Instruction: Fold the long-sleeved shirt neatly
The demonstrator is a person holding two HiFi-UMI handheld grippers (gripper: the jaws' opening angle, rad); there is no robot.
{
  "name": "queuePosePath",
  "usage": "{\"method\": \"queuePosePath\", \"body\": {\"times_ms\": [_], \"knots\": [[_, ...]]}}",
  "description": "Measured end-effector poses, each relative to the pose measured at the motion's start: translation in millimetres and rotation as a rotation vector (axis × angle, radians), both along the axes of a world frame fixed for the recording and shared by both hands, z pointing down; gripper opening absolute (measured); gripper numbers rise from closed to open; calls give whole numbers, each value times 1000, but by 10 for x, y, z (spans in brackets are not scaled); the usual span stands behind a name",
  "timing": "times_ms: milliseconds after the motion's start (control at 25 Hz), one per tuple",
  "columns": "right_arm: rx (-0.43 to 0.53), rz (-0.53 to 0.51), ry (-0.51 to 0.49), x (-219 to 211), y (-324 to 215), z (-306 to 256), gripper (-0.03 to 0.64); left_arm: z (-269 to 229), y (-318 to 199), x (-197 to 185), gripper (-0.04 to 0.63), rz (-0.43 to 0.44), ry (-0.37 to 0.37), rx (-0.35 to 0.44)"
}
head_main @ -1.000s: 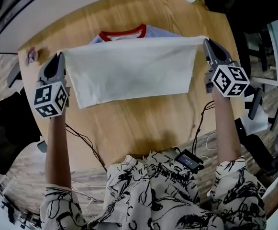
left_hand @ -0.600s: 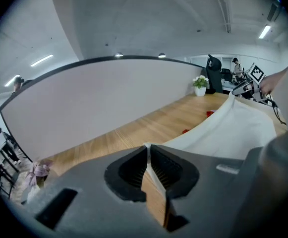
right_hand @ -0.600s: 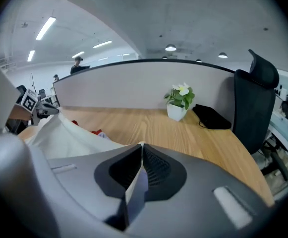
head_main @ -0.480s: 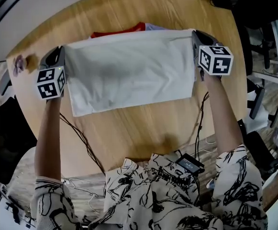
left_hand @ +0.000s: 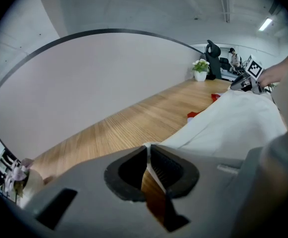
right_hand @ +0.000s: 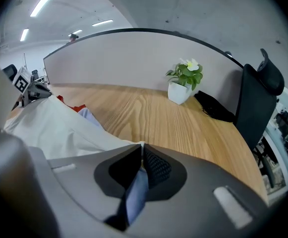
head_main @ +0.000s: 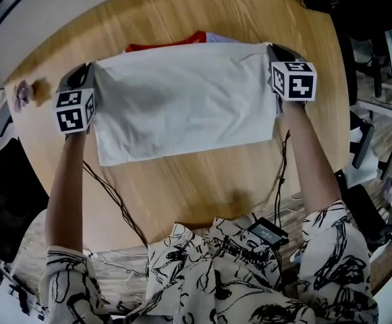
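Round wooden table [head_main: 196, 177] bears a white long-sleeved shirt with red collar [head_main: 182, 103]. The left gripper [head_main: 88, 71] at nine o'clock and the right gripper [head_main: 272, 48] at three o'clock each pinch a fabric corner.

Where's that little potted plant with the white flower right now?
The potted plant stands at the far right edge of the wooden table, past the white shirt, near a black chair; the head view shows it at the top right.

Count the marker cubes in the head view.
2. The left cube sits on the left gripper at the shirt's left edge; the right cube on the right gripper, opposite.
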State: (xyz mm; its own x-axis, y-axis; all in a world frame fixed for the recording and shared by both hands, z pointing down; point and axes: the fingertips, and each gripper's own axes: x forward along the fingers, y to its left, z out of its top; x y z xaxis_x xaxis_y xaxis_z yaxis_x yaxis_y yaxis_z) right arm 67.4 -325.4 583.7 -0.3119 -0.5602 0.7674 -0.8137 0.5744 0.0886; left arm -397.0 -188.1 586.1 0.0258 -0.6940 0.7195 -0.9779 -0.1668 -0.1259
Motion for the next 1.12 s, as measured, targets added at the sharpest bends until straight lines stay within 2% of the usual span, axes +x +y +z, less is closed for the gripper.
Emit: {"method": "queuePosePath", "body": {"times_ms": [120,240,280,360,400,480,600,680,760,840,920,1040,1120], "knots": [[-45,34,-88,22,2,23,45,7,6,-31,53,0,62,-10],[-129,119,-280,177,-38,-40,163,-39,36,-121,225,7,177,-9],[-149,139,-345,242,-70,-88,193,-106,42,-175,253,27,192,13],[-149,133,-431,361,-139,-232,216,-330,57,-294,272,93,149,86],[-117,86,-429,399,-168,-336,216,-457,70,-331,276,138,108,120],[0,-103,-329,376,-186,-580,218,-680,86,-315,279,261,9,166],[163,-515,-73,50,-38,-814,219,-827,87,-126,278,531,-213,168],[198,-788,92,-235,170,-764,219,-733,106,11,266,718,-357,118],[194,-979,205,-462,338,-636,221,-557,112,95,261,864,-461,63],[188,-1081,280,-607,398,-516,221,-399,85,155,237,970,-533,13],[174,-1134,338,-681,395,-396,221,-258,66,212,227,1062,-573,-50],[136,-1169,384,-745,359,-250,210,-93,62,289,215,1161,-583,-139],[103,-1188,391,-757,349,-181,201,-46,45,332,202,1191,-585,-161]]}}
